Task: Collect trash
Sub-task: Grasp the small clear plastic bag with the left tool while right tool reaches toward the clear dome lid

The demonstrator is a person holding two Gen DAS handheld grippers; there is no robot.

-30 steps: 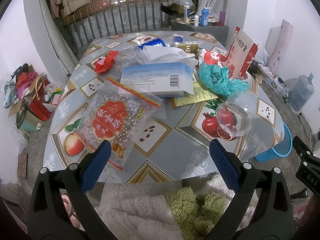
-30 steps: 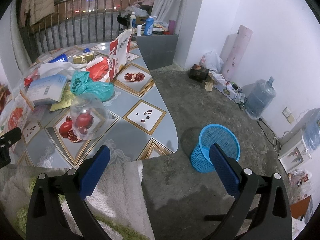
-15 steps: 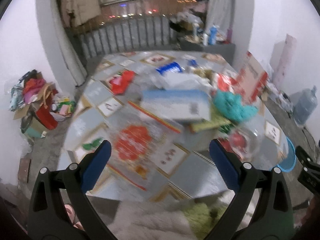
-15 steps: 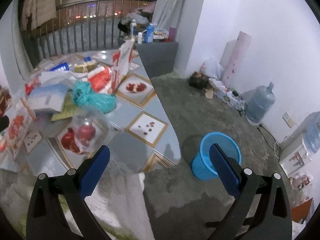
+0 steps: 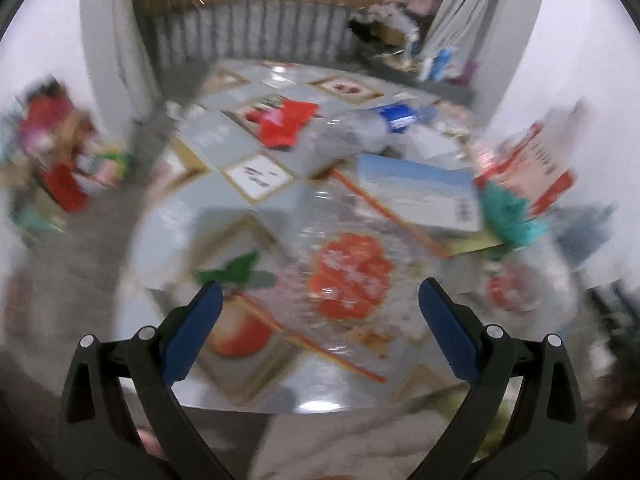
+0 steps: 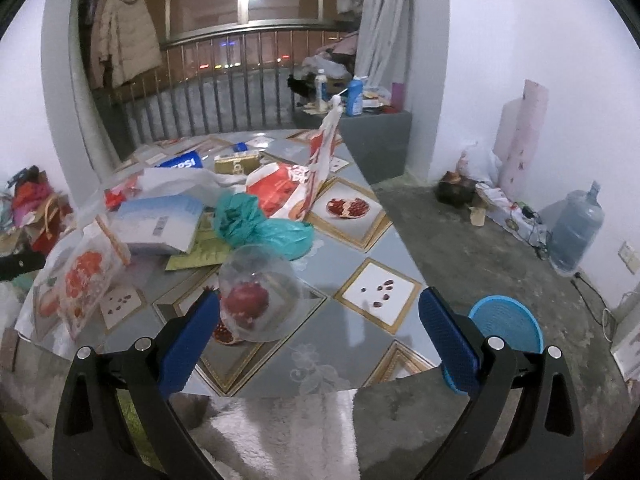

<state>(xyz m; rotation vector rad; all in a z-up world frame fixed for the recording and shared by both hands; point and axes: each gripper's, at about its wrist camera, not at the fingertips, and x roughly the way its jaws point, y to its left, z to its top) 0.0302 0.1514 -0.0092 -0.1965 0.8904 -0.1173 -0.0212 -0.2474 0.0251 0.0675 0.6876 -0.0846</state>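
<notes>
Beyond left gripper (image 5: 316,304), snack bag (image 5: 348,276).

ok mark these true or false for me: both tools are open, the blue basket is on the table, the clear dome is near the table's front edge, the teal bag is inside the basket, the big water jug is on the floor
1. Both tools are open: true. The left tool and right tool hold nothing.
2. The blue basket is on the table: false. It stands on the floor beside it.
3. The clear dome is near the table's front edge: true.
4. The teal bag is inside the basket: false. It lies on the table.
5. The water jug is on the floor: true.
</notes>
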